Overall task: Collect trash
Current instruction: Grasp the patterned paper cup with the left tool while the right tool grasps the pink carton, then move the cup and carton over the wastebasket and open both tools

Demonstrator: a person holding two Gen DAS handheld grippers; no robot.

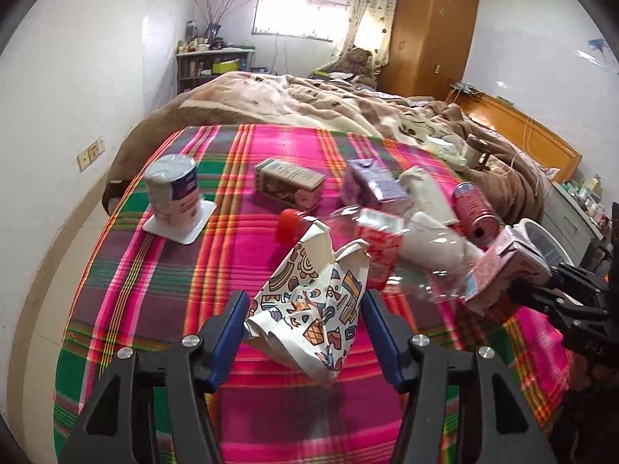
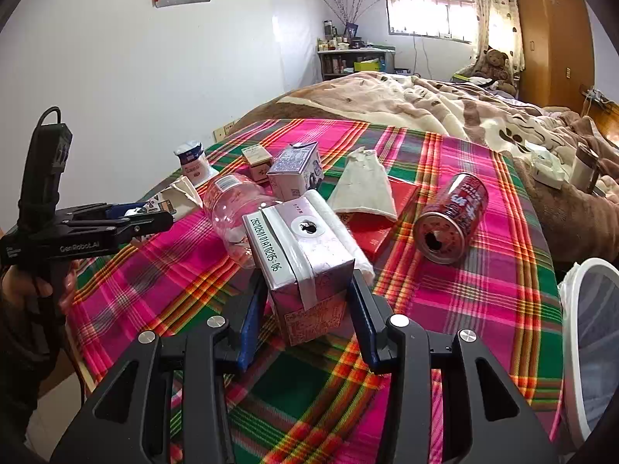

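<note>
Right wrist view: the right hand-held gripper clamps a carton over the bed; the bin lies right. The left hand-held gripper holds a printed carton.

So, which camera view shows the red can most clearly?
The right wrist view. There the red can lies on its side on the plaid cloth, unobstructed, its opened top facing the camera. In the left wrist view it is farther away and partly hidden behind other trash.
</note>
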